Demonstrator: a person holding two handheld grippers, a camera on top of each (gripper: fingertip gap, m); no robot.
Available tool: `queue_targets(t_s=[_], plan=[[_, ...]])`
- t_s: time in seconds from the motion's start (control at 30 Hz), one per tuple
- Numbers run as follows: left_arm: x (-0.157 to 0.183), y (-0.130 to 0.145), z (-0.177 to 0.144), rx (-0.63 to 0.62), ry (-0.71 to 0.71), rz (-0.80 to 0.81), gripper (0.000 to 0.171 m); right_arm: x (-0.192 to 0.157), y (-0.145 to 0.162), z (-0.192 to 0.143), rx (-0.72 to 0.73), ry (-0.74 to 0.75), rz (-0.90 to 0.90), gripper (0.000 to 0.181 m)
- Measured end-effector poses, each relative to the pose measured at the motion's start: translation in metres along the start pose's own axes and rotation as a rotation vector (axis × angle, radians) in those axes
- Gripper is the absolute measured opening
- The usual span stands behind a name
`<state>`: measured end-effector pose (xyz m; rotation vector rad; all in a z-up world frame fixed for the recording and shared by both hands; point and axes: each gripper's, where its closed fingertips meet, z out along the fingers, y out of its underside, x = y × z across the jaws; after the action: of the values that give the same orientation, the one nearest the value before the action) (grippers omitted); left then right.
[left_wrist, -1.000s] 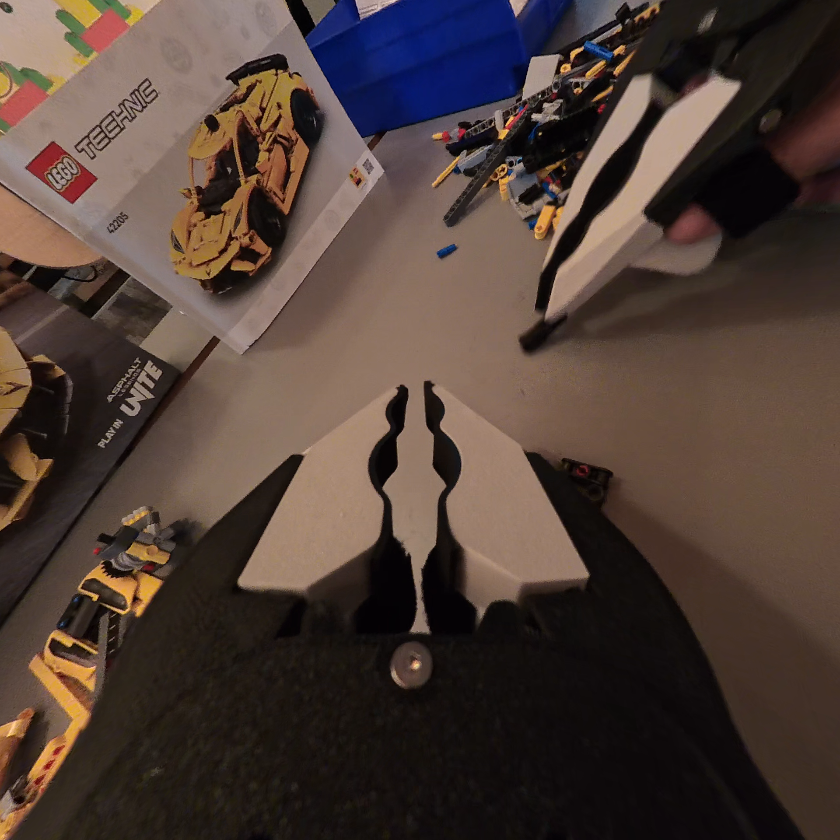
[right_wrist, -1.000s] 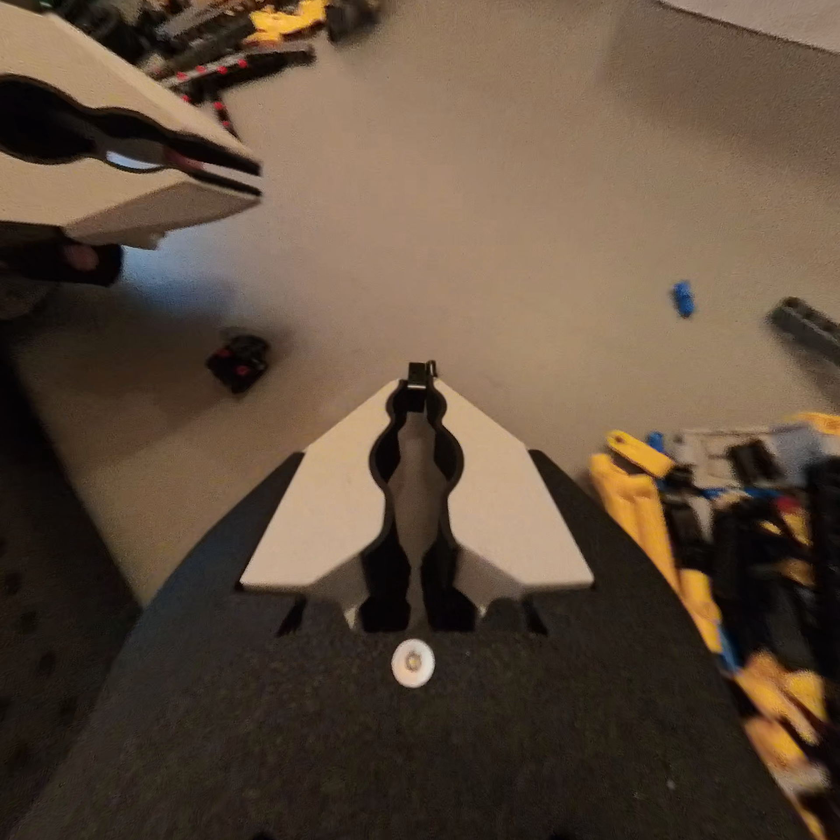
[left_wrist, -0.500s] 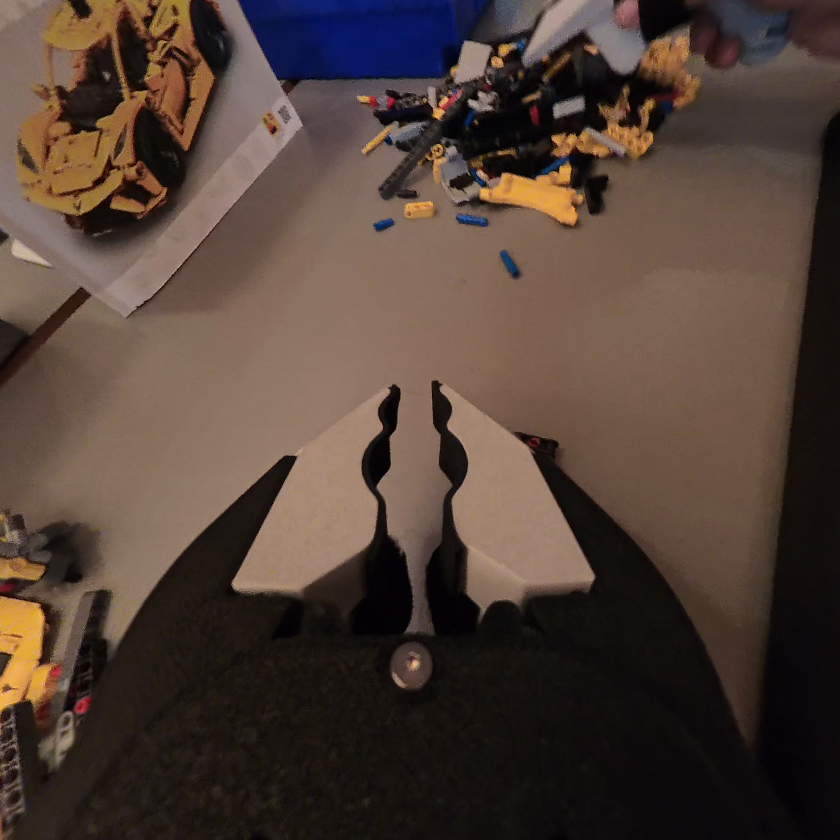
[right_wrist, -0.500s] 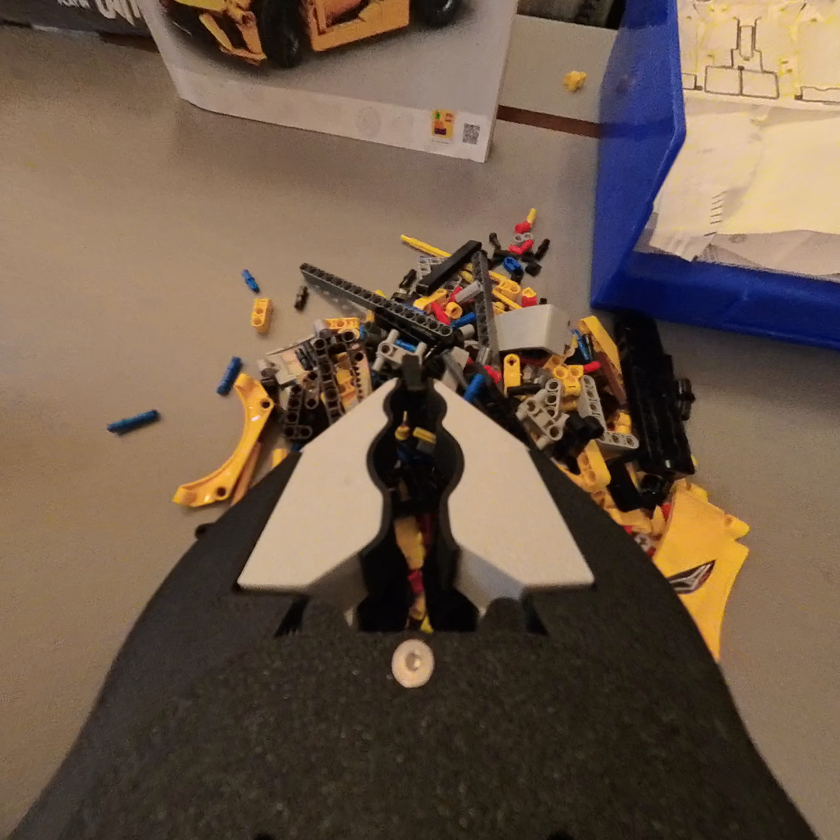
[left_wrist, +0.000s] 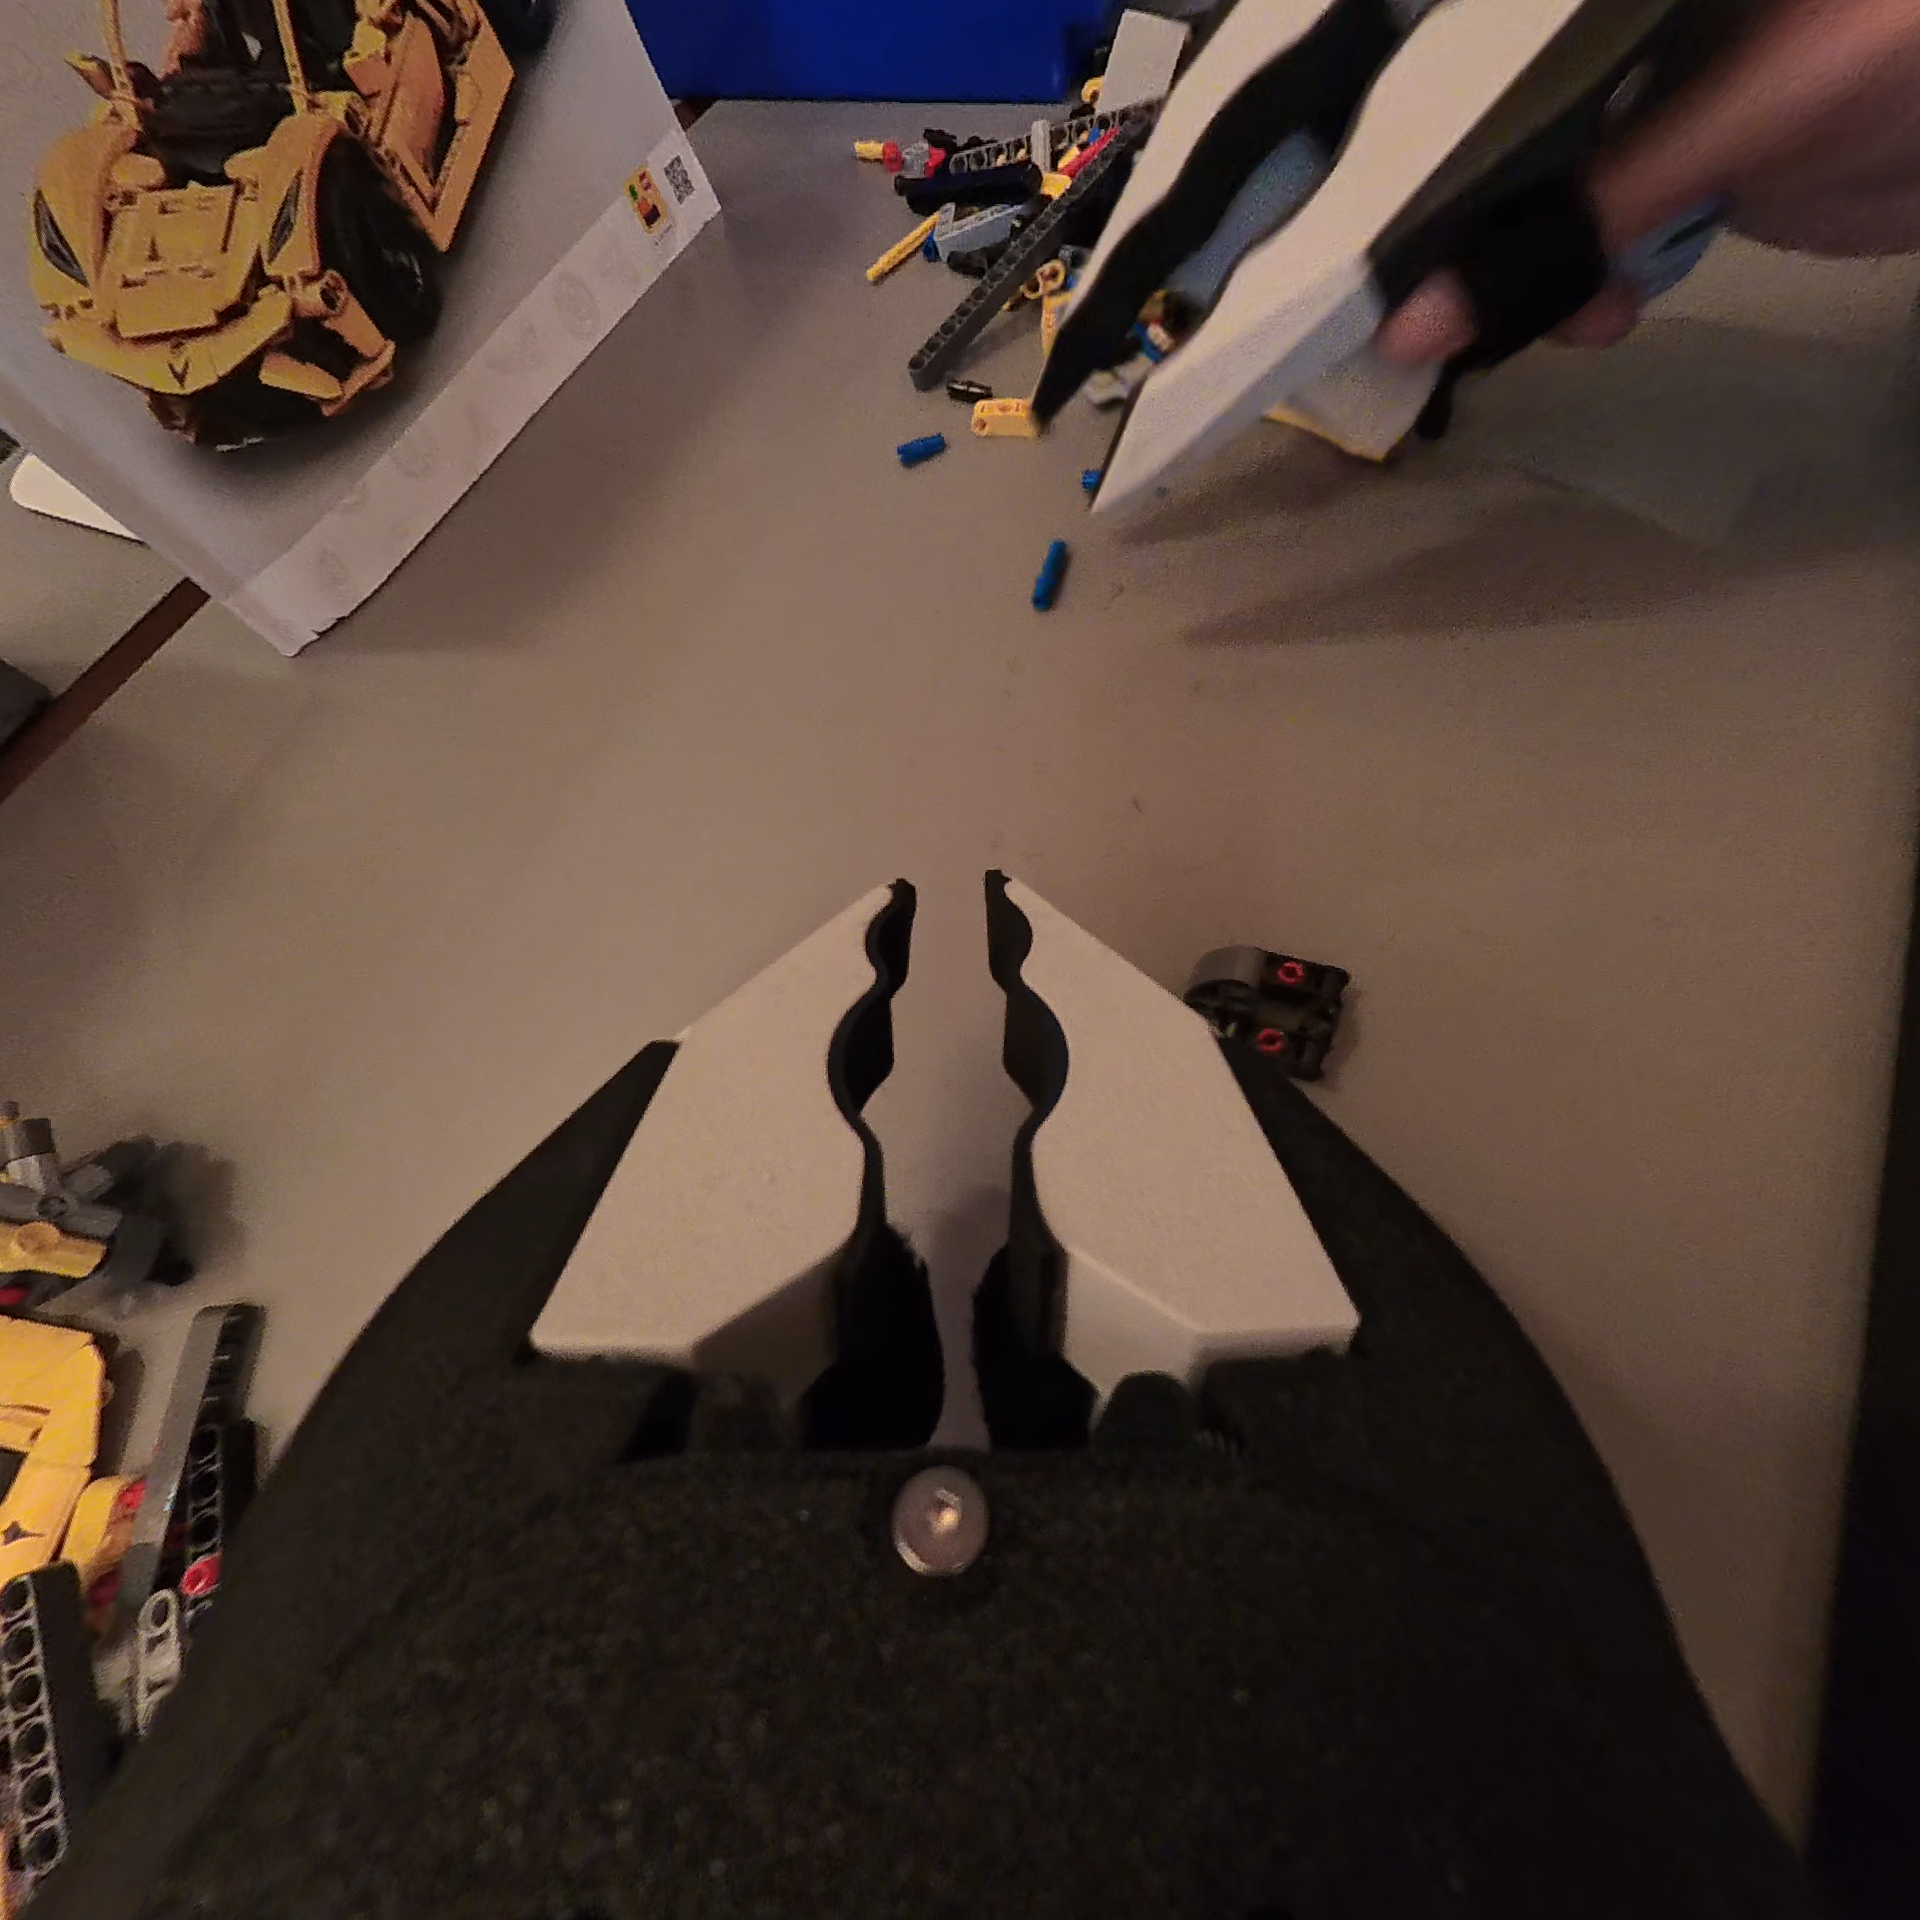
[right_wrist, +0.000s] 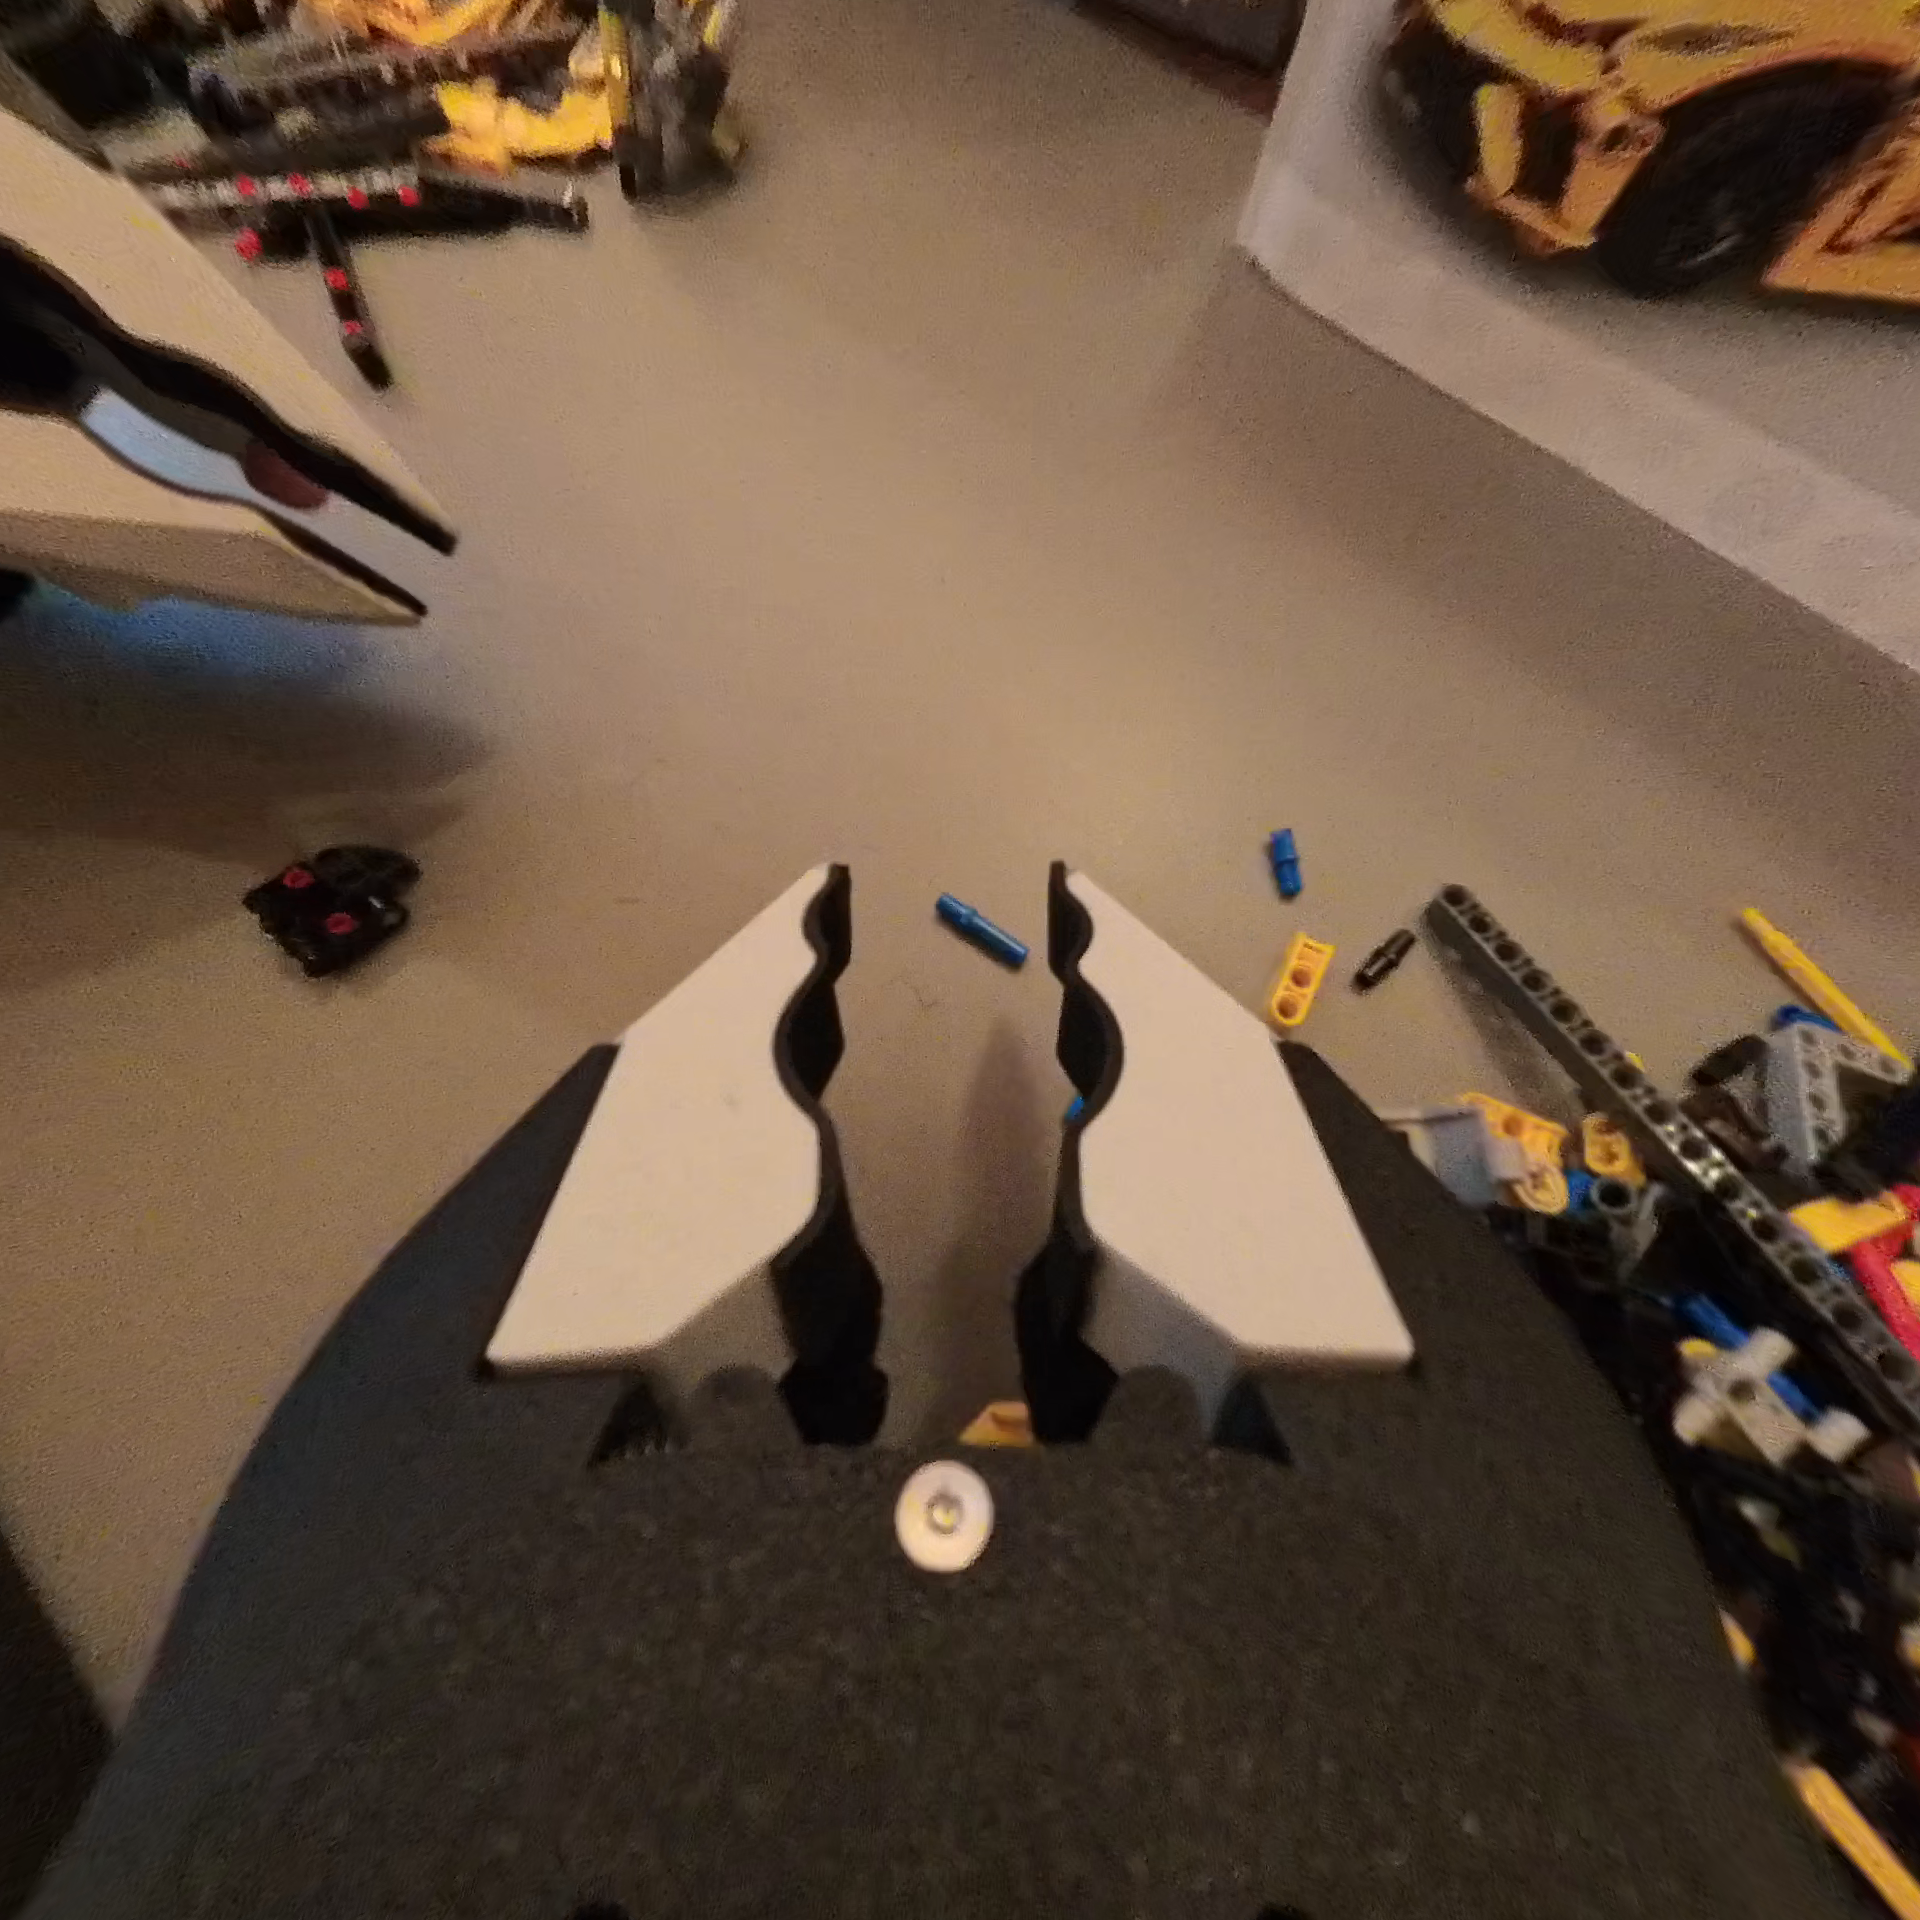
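My left gripper (left_wrist: 948, 883) is slightly open and empty, low over the grey table (left_wrist: 727, 790). A small black piece with red pins (left_wrist: 1268, 1008) lies just right of its right finger; it also shows in the right wrist view (right_wrist: 332, 909). My right gripper (right_wrist: 948, 873) is open and empty. A blue pin (right_wrist: 982, 932) lies on the table just ahead of its fingertips and also shows in the left wrist view (left_wrist: 1049, 574). The right gripper (left_wrist: 1075, 457) shows at the upper right of the left wrist view, held by a gloved hand (left_wrist: 1507, 281). The left gripper (right_wrist: 431, 577) shows at the left of the right wrist view.
A pile of loose bricks (right_wrist: 1714, 1195) with a long dark beam (right_wrist: 1621, 1091) lies right of my right gripper. A box picturing a yellow car (left_wrist: 312, 260) stands at the back left, a blue bin (left_wrist: 852, 47) behind. A part-built yellow model (left_wrist: 52, 1403) lies at the left.
My right gripper was shut on a small black piece, swung over the brick pile, and is now back by the pile's edge, open and empty. My left gripper opened a little wider.
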<state>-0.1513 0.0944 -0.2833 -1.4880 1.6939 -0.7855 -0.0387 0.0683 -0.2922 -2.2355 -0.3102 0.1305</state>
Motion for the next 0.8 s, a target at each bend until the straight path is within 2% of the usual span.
queue_targets(t_s=[0.13, 0.27, 0.33, 0.47, 0.57, 0.6, 0.67, 0.73, 0.8], plan=[[0.005, 0.0, 0.0, -0.002, 0.016, 0.017, 0.014, 0.005, 0.017, 0.021, -0.123, 0.033, -0.093, 0.034], [0.01, 0.0, -0.001, -0.009, 0.037, 0.038, 0.014, 0.006, 0.024, 0.028, -0.147, -0.009, -0.059, 0.004], [0.008, 0.001, -0.003, -0.013, 0.04, 0.032, 0.014, 0.012, 0.025, 0.025, -0.159, 0.015, -0.066, 0.003], [0.0, 0.001, -0.007, 0.001, 0.047, -0.008, 0.014, 0.055, 0.025, -0.012, -0.147, 0.18, -0.023, 0.003], [0.001, 0.004, -0.007, -0.01, 0.074, -0.033, 0.014, 0.122, 0.041, -0.07, -0.167, 0.427, 0.031, 0.003], [0.003, 0.006, -0.006, -0.018, 0.091, -0.031, 0.014, 0.139, 0.052, -0.083, -0.185, 0.461, 0.067, 0.003], [0.01, 0.008, -0.007, -0.028, 0.132, -0.023, 0.014, 0.158, 0.073, -0.095, -0.23, 0.457, 0.131, 0.003], [0.019, 0.009, -0.011, -0.035, 0.192, -0.01, 0.014, 0.164, 0.076, -0.1, -0.183, 0.452, 0.154, 0.005], [0.019, 0.01, -0.013, -0.03, 0.202, -0.003, 0.015, 0.163, 0.073, -0.103, -0.144, 0.455, 0.165, 0.02]])
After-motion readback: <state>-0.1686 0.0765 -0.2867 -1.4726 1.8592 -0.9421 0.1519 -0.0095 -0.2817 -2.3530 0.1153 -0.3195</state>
